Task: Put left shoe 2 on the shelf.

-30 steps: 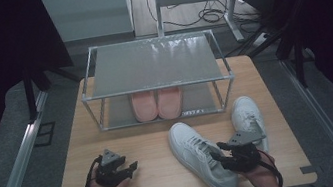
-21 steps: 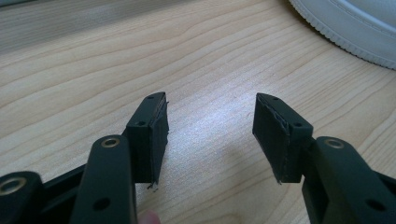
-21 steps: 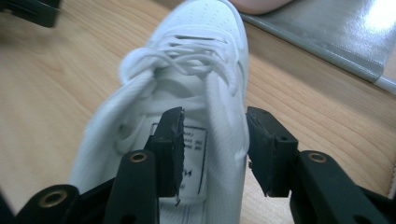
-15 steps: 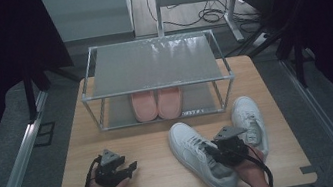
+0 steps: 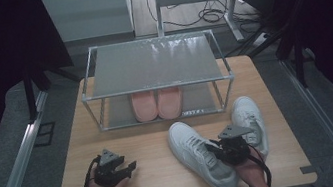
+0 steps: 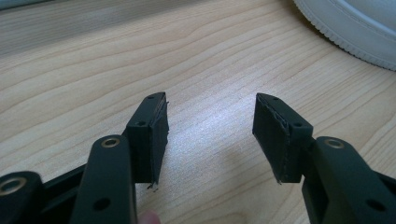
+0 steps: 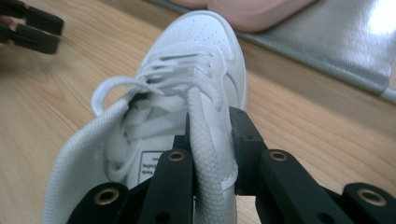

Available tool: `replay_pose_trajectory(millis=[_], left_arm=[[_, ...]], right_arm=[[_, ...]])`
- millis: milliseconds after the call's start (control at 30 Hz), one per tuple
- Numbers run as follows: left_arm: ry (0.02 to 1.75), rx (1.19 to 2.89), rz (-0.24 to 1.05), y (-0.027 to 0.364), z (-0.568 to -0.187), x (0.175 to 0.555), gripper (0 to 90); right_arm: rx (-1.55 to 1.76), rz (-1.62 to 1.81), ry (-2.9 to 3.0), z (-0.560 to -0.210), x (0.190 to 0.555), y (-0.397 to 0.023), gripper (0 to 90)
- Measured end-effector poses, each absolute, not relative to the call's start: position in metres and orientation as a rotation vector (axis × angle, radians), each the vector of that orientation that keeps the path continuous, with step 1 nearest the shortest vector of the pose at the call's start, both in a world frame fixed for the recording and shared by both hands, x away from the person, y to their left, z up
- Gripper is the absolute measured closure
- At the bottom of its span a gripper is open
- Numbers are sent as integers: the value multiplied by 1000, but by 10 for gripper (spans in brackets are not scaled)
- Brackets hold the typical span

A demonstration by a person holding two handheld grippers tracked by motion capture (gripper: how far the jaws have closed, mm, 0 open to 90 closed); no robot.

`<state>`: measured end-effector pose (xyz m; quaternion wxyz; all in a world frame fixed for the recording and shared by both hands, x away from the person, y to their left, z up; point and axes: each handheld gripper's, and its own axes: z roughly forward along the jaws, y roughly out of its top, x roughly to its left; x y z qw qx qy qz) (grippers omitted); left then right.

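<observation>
White sneaker (image 5: 200,156) on the tabletop (image 5: 157,176), in front of the rack (image 5: 152,65): your right gripper (image 7: 212,135) has just been closing, fingers (image 7: 245,135) now pinching its collar, so lift is next; left gripper (image 6: 210,135) idles open, holding nothing.

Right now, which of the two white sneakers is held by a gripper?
The left white sneaker, lying diagonally. The right gripper has just closed its jaws on its collar wall. The other white sneaker, nearer the table's right edge, lies free.
</observation>
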<state>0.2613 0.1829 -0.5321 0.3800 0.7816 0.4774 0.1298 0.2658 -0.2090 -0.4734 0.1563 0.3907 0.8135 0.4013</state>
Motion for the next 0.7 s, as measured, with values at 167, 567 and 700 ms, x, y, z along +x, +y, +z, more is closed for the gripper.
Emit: replay_pose_trajectory(millis=[167,567,700], left_arm=[[1218,1992,334,183,-531,261,461],[1216,1996,337,184,-531,261,461],[1212,1998,337,184,-531,262,461]], right_arm=[[1119,1212,2303,-471,264,-211,811],[1198,1519,2194,-465,262,-231,810],[1222,1586,2149,-462,261,-235,810]])
